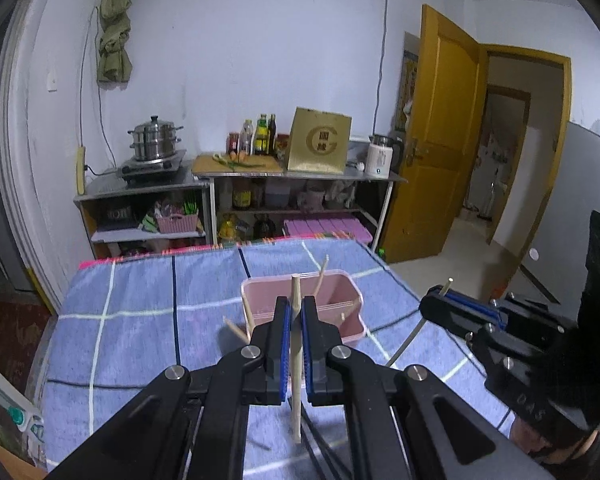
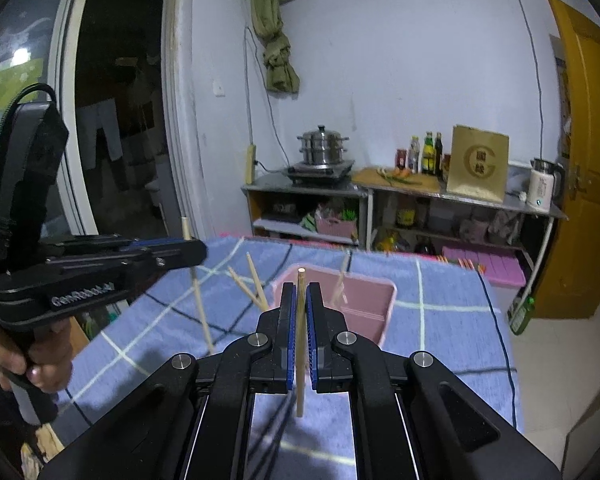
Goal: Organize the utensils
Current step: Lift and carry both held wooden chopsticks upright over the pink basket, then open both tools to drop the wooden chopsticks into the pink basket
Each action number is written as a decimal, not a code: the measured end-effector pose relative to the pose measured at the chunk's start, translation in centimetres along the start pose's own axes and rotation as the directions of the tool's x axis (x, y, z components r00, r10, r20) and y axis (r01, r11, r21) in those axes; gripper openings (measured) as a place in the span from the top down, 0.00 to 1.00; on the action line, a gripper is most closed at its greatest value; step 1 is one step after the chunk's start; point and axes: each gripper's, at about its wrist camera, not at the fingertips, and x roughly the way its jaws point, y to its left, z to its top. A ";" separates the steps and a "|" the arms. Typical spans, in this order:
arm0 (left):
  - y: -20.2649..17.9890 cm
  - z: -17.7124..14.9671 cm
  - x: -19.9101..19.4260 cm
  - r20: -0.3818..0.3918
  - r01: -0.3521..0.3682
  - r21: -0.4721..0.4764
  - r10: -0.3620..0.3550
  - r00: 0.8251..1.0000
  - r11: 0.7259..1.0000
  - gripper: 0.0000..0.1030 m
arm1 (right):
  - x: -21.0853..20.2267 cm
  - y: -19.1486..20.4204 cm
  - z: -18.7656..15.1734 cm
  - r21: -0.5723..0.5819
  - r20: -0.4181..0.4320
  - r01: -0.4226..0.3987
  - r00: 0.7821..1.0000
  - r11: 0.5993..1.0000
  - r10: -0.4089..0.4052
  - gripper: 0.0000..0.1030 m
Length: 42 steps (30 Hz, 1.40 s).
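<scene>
Only the right wrist view shows the dark doorway [image 2: 116, 120] at far left and the hand [image 2: 40, 364] wrapped round the left gripper's [image 2: 198, 250] grip; only the left wrist view shows the open yellow wooden door [image 1: 440, 140] and the passage behind it.

Beyond both pairs of jaws stands the pink rectangular plastic utensil box [image 1: 350, 296], on a blue checked cloth [image 1: 140, 320] that covers the table. Several pale wooden chopsticks [image 1: 320, 278] lean inside the box, and more slant against its outer left wall [image 2: 252, 288]. Further off, metal shelving carries a stainless steel steamer pot [image 1: 155, 138], some bottles [image 1: 260, 134], a gold-brown cardboard box [image 1: 320, 140] and a white kettle [image 1: 380, 156]. Nothing stands between either pair of jaws and the pink box.

The left gripper's [image 1: 296, 316] jaws are closed almost fully on a single pale wooden chopstick [image 1: 297, 360], which stands upright between the blue pads, its top above the fingertips and its lower end hanging clear above the cloth. The right gripper [image 2: 300, 300] likewise clamps its own wooden chopstick [image 2: 300, 340] upright between nearly closed pads, one end above and one below. In the left view the right gripper [image 1: 432, 300] appears to the right of the jaws, a short tip of chopstick poking up from it. The pink box lies just ahead of and below both pairs of jaws.
</scene>
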 end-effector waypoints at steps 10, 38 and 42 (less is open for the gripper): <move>1.2 4.1 1.1 0.070 -0.019 -0.017 0.020 0.997 1.000 0.95 | 1.4 0.7 3.6 -0.001 0.090 -0.014 0.996 1.000 0.014 0.96; 4.5 3.2 10.7 0.063 -0.035 -0.044 0.038 0.997 0.998 0.95 | 9.3 -3.2 1.4 0.073 0.025 -0.014 1.000 0.997 0.013 0.95; 4.9 2.7 11.3 0.043 -0.027 -0.062 0.029 0.999 0.998 0.94 | 9.8 -3.9 0.9 0.094 -0.001 -0.030 1.000 0.995 0.031 0.95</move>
